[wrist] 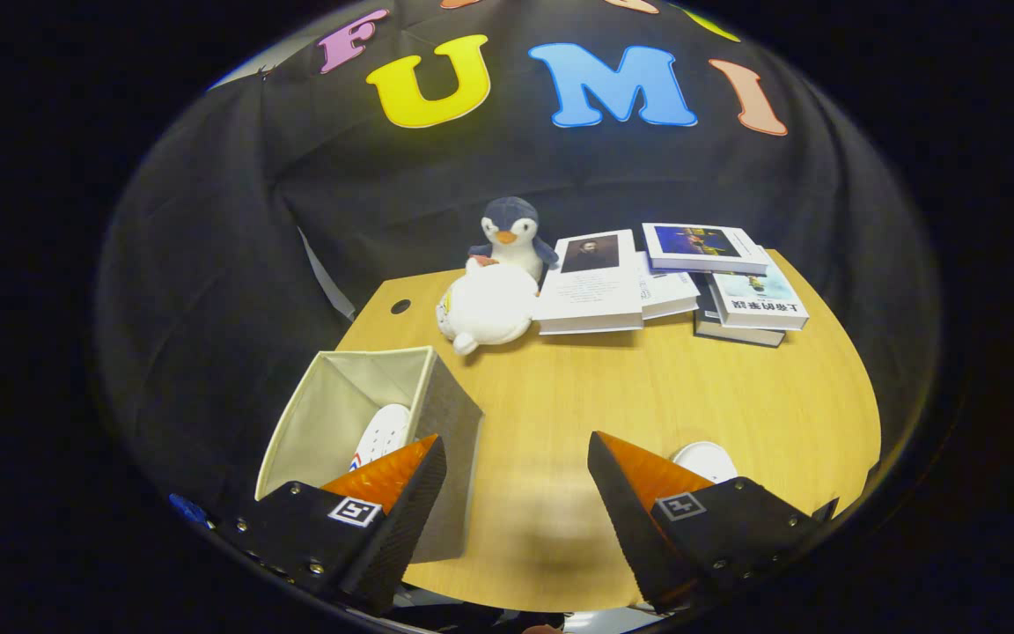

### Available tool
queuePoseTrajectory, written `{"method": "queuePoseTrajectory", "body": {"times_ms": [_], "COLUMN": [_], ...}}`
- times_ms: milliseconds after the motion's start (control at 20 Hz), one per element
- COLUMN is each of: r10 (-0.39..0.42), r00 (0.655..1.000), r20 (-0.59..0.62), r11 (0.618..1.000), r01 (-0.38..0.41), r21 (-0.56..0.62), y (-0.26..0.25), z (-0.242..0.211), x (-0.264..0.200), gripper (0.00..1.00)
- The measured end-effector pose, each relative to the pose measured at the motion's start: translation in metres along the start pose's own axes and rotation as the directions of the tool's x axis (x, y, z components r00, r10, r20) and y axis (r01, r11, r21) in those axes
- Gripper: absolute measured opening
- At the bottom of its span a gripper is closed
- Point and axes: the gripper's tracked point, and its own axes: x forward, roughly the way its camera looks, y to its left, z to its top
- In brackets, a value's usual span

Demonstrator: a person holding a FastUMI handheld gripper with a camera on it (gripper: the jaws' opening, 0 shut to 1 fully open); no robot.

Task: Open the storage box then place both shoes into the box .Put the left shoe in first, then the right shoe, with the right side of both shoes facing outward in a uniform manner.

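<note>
One shoe (381,434) already lay inside the open storage box (450,414), which sat just ahead of the left finger. Gripper (516,480) fingers were spread wide, holding nothing. Second shoe (708,460) lay on the table (613,387) just behind the right finger, mostly hidden, its long axis unclear. Books (648,277) and plush toys (494,291) sat well beyond.

The open grey fabric storage box (437,407) stood on the table, one white shoe (384,431) inside; another white shoe (706,460) lay apart, on the tabletop.
</note>
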Motion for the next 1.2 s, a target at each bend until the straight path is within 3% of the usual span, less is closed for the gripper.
{"method": "queuePoseTrajectory", "body": {"times_ms": [700,1200], "r10": [-0.167,-0.23], "r00": [0.983,0.954], "r20": [-0.072,-0.193], "r11": [0.982,0.97], "r01": [0.173,0.241], "r21": [0.077,0.033], "y": [-0.153,-0.212], "z": [-0.052,-0.109], "x": [-0.018,0.001], "gripper": [0.98,0.98]}}
